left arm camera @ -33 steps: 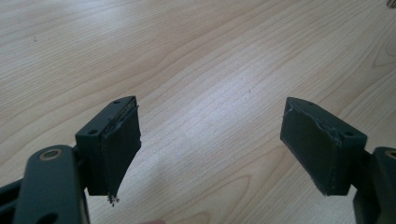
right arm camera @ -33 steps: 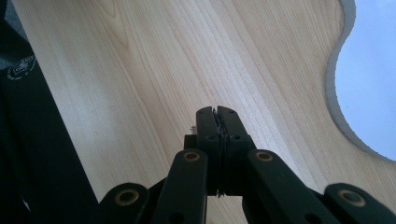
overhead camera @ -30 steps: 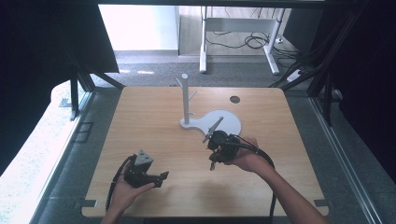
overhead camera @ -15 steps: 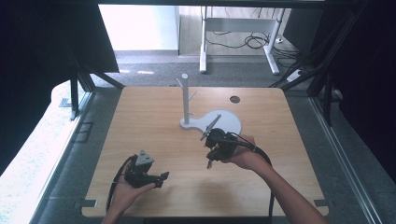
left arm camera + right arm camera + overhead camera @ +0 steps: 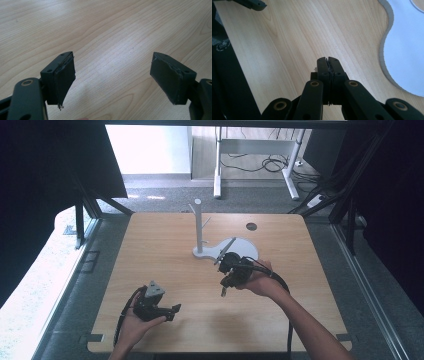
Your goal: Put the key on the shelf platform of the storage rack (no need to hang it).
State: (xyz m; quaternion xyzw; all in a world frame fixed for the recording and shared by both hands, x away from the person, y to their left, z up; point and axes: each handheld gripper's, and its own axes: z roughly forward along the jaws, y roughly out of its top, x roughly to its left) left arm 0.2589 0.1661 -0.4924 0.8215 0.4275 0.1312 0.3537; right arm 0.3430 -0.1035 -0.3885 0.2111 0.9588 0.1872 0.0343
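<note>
My left gripper (image 5: pixel 174 309) rests in a hand near the table's front left. Its jaws point right along the wood and stand wide open with nothing between them; the left gripper view shows the same gap (image 5: pixel 112 72) over bare table. My right gripper (image 5: pixel 223 291) is held in the other hand just in front of a white stand's flat base (image 5: pixel 242 247). Its jaws are pressed together with nothing in them (image 5: pixel 328 60). The base's curved edge (image 5: pixel 407 50) lies to the right of the shut jaws.
The white stand has an upright post (image 5: pixel 198 222) with short pegs at the table's middle back. A dark round hole (image 5: pixel 251 226) sits in the wooden tabletop (image 5: pixel 160 250) at the back right. Black frame bars flank the table. Cables trail from both grippers.
The right hand has drifted slightly toward the white base with its jaws still shut. The left hand has kept still.
</note>
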